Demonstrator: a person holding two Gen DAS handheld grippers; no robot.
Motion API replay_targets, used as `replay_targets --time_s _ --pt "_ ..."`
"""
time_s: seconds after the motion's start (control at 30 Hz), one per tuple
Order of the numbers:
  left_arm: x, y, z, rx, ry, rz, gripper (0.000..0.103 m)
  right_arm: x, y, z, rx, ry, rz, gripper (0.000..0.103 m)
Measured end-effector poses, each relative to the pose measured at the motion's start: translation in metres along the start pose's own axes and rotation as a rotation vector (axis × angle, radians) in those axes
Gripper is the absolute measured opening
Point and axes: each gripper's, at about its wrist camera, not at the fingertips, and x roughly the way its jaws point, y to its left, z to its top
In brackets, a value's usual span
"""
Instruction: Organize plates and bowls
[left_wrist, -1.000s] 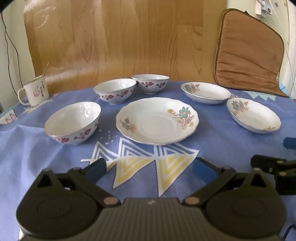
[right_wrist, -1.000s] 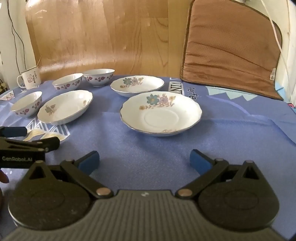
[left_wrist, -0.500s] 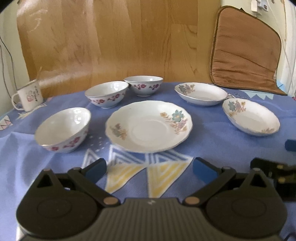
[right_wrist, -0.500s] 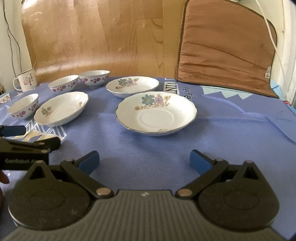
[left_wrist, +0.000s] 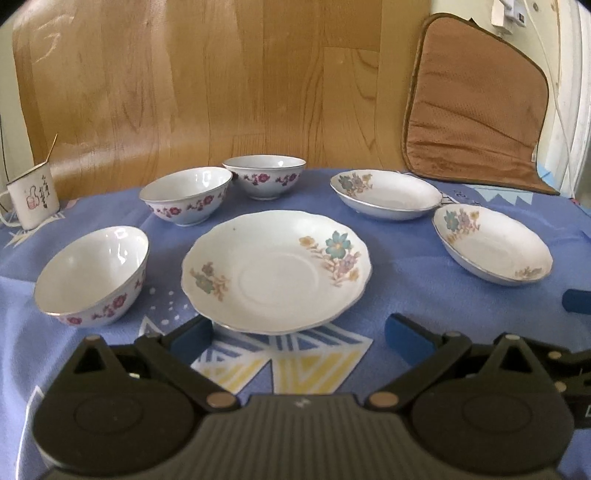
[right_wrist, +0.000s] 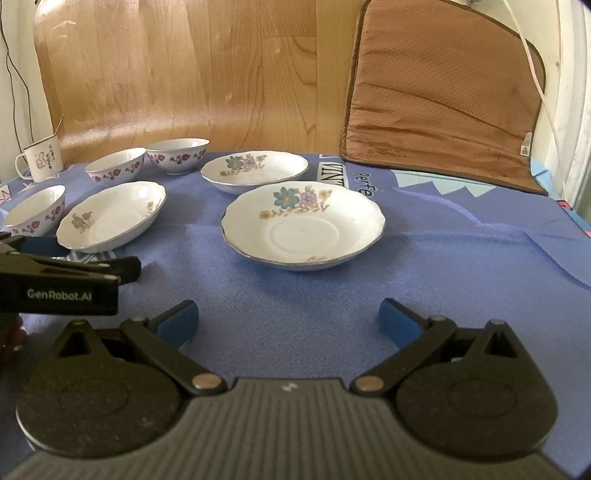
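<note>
Blue tablecloth (left_wrist: 406, 280) carries all the crockery: 3 plates, 3 bowls, none stacked yet.

Change over the last second: both cameras have closed in. The middle plate (left_wrist: 275, 269) now sits larger in the left view, its near rim just ahead of the left gripper (left_wrist: 297, 332). The right plate (right_wrist: 304, 225) has likewise drawn nearer the right gripper (right_wrist: 288, 317). Reads as an approach; sorting not begun.

Far plate (left_wrist: 386, 194) and the 3 bowls, nearest one (left_wrist: 92, 277), untouched. Mug (left_wrist: 33, 199) at far left.

Both grippers low, level, pointed forward, spread wide, holding nothing.
</note>
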Motion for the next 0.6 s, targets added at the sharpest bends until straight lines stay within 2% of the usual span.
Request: replay_targets --time_s 0.6 --pt "-0.0006 -0.0006 0.0008 0.003 0.001 0.002 0.103 0.0006 0.0009 0.0006 -0.003 0.003 -0.014 0.103"
